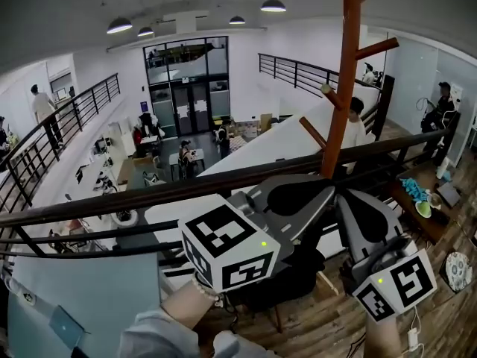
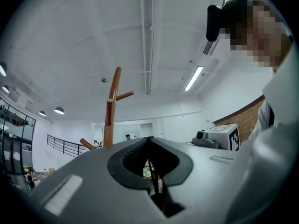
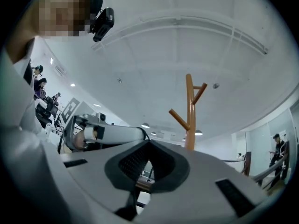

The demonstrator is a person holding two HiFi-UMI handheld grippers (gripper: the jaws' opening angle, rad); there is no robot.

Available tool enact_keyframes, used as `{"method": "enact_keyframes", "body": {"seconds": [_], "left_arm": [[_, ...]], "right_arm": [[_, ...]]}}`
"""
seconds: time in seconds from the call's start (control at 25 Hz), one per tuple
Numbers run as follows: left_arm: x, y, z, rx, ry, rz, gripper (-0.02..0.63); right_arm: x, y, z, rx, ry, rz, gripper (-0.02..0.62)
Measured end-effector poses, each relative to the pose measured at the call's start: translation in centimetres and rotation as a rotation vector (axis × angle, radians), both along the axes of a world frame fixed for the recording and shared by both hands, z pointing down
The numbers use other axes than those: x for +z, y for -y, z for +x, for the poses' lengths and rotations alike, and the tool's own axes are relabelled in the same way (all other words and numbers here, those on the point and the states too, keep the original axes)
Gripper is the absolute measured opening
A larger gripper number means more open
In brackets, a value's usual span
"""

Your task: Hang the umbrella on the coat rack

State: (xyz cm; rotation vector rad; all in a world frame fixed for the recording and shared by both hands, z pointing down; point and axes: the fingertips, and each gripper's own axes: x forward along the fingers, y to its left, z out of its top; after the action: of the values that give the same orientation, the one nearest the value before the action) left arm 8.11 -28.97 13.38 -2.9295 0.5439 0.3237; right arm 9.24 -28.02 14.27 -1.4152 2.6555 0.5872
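Note:
The brown wooden coat rack point(image 1: 344, 88) rises just beyond the black railing, with short pegs angled off its pole; it also shows as the coat rack point(image 2: 110, 120) and the coat rack point(image 3: 189, 120). My left gripper point(image 1: 328, 190) and right gripper point(image 1: 344, 198) are raised side by side, tips close to the pole at railing height. A dark bulk, the black umbrella point(image 1: 294, 278), hangs under both. The left gripper point(image 2: 149, 139) has its tips together with a thin dark part of the umbrella point(image 2: 153, 183) in the gap. The right gripper point(image 3: 149, 143) is shut, with a brownish umbrella part point(image 3: 141, 186) across its gap.
The black railing point(image 1: 149, 200) crosses in front of me, with a drop to a lower floor behind it. A table with small things point(image 1: 417, 200) stands at the right on the wooden floor. People stand at the far right and on the left walkway.

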Motion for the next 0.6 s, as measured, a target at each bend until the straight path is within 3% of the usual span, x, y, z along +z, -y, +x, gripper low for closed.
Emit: {"method": "enact_keyframes", "body": {"seconds": [0.6], "left_arm": [[-4.8, 7.0, -0.8, -0.057, 0.046, 0.140, 0.003]], "right_arm": [[-5.2, 6.1, -0.5, 0.088, -0.055, 0.126, -0.002]]}}
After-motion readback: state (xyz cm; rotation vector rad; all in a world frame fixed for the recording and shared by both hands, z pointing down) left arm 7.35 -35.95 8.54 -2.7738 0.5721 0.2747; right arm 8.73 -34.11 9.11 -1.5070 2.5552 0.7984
